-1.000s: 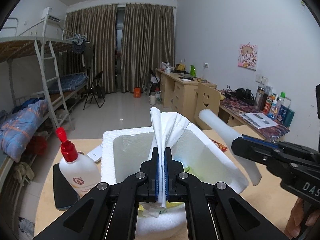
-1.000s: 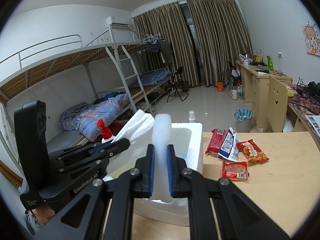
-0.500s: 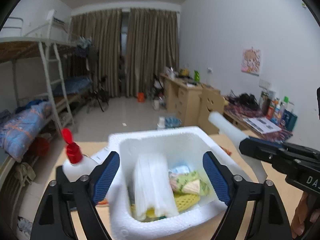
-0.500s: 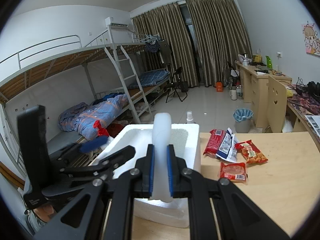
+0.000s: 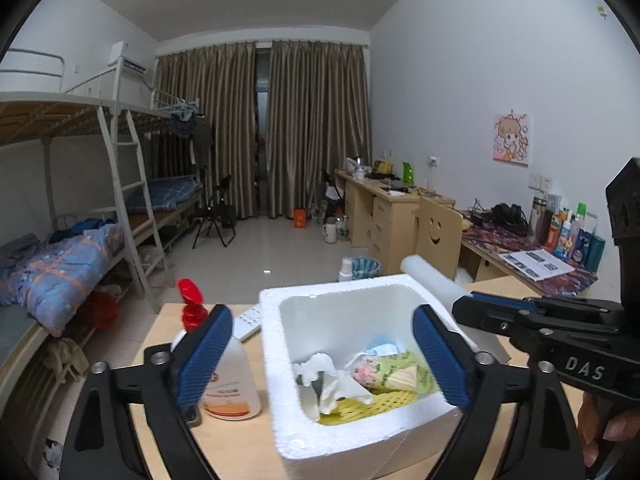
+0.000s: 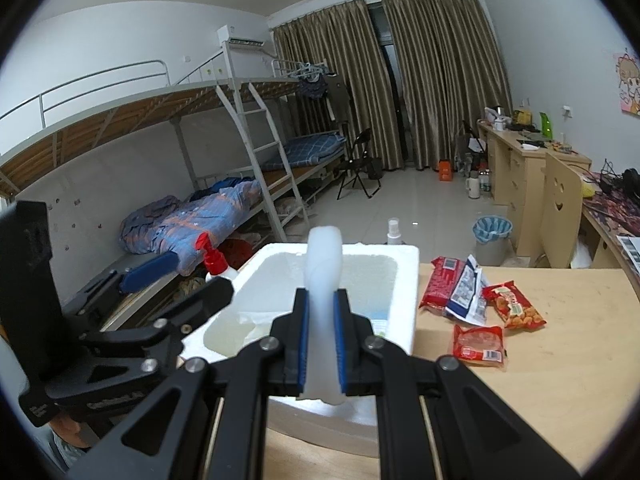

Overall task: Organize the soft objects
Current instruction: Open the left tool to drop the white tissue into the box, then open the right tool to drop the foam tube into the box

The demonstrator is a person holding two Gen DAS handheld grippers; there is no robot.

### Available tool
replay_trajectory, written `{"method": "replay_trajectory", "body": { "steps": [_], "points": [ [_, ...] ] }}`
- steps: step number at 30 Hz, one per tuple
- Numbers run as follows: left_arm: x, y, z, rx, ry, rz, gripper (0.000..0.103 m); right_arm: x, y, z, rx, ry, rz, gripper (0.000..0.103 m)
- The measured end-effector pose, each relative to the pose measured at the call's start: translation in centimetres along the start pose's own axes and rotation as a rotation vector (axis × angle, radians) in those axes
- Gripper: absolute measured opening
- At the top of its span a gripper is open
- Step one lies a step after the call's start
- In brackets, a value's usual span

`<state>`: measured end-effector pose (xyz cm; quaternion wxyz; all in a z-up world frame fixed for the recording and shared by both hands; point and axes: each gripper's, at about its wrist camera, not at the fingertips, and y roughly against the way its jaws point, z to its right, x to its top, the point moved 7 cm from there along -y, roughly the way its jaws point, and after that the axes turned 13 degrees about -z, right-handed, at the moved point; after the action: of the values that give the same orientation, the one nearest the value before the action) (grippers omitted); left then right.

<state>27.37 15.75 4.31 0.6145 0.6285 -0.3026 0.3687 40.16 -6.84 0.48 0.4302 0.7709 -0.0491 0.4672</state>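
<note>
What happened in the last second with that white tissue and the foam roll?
The left gripper let go of the white tissue, which dropped into the foam box; its fingers are opening, nothing between them. The right gripper stayed clamped on the foam roll.

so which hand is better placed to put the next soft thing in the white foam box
Right. The right hand-held gripper is already shut on the white foam roll, right at the white foam box. The left hand-held gripper is opening with nothing between its pads, the white tissue lying inside.
</note>
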Motion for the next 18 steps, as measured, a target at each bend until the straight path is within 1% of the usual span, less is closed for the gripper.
{"method": "replay_trajectory", "body": {
  "steps": [4,13,18],
  "points": [
    [0.2,0.7,-0.9,0.014,0.02,0.025,0.096,0.2,-0.9,-0.6,0.001,0.008,-0.017,0.015],
    [0.3,1.0,-1.7,-0.008,0.023,0.031,0.099,0.8,-2.6,-0.6,-0.008,0.014,-0.043,0.015],
    [0.3,1.0,-1.5,0.003,0.018,0.04,0.1,0.7,-3.5,-0.5,-0.017,0.015,-0.064,0.015]
  ]
}}
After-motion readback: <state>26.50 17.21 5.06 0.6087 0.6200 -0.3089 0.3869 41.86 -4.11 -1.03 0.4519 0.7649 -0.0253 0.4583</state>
